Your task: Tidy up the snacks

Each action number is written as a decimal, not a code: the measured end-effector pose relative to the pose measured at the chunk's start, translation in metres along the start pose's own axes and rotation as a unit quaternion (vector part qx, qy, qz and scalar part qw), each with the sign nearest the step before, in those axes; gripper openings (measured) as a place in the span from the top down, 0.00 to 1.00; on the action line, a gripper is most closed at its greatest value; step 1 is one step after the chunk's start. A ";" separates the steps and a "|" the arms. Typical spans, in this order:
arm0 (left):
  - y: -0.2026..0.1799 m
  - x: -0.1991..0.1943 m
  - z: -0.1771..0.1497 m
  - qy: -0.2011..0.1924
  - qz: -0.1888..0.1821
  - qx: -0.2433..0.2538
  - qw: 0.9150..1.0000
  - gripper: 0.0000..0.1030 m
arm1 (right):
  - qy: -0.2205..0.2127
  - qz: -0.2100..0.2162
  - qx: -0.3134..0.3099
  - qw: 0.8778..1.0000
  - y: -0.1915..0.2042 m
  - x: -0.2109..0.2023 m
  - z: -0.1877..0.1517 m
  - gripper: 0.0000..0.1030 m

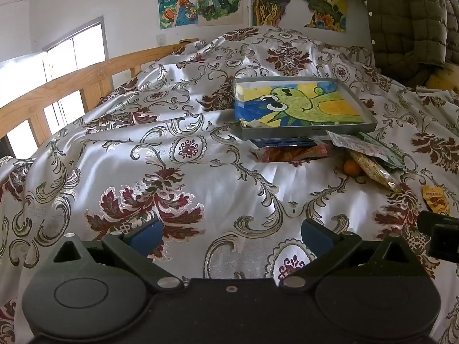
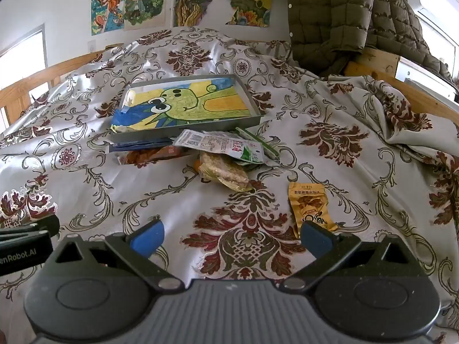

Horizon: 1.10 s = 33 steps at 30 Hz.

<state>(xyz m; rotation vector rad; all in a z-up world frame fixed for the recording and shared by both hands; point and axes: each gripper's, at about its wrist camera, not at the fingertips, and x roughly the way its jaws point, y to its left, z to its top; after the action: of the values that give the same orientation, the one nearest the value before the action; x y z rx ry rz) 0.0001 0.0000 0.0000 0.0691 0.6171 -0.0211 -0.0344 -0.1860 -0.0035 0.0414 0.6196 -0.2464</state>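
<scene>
Silver satin patterned in maroon and grey covers the bed (image 1: 200, 172) in the left wrist view, where the job of organizing snacks looks barely begun. A shallow grey tray (image 1: 309, 132), lined with a child's green-and-yellow drawing, sits right of centre in the frame and holds no snack that can be seen. The packets lie outside it on the cover: a reddish-orange snack bag (image 1: 289, 154) under a dark blue packet (image 1: 282, 142) at the tray's near edge, a clear bag of pale puffed snacks (image 1: 373, 172) with a small orange fruit (image 1: 351, 168) beside it, and a gold sachet (image 1: 434, 200) at the right edge. The left gripper (image 1: 229, 238), bottom centre, hangs above bare cloth, its jaws spread wide, gripping and touching nothing.

The right wrist view shows the same tray (image 2: 183, 133) upper centre, again without snacks in it. A white-and-green packet (image 2: 226, 146) rests against its near rim, the puffed-snack bag (image 2: 223, 173) just below, and the gold sachet (image 2: 309, 206) lies alone at right of centre. The right gripper (image 2: 231, 236) is also fully parted and empty; its right-hand blue pad stands just beside the sachet's lower edge, though contact cannot be made out. By these pictures every snack remains to be gathered.
</scene>
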 end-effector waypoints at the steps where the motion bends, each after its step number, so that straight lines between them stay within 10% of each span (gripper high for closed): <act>1: 0.000 0.000 0.000 0.000 0.000 0.000 1.000 0.01 | 0.000 0.000 0.000 1.000 0.000 0.000 0.000 0.00; 33: 0.000 0.000 0.000 -0.001 0.000 0.000 1.000 0.01 | 0.000 0.000 0.000 1.000 0.001 0.000 -0.001 0.00</act>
<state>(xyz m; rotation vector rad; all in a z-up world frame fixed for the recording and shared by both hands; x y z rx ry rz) 0.0001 0.0000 0.0000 0.0687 0.6157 -0.0207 -0.0344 -0.1846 -0.0047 0.0411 0.6196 -0.2472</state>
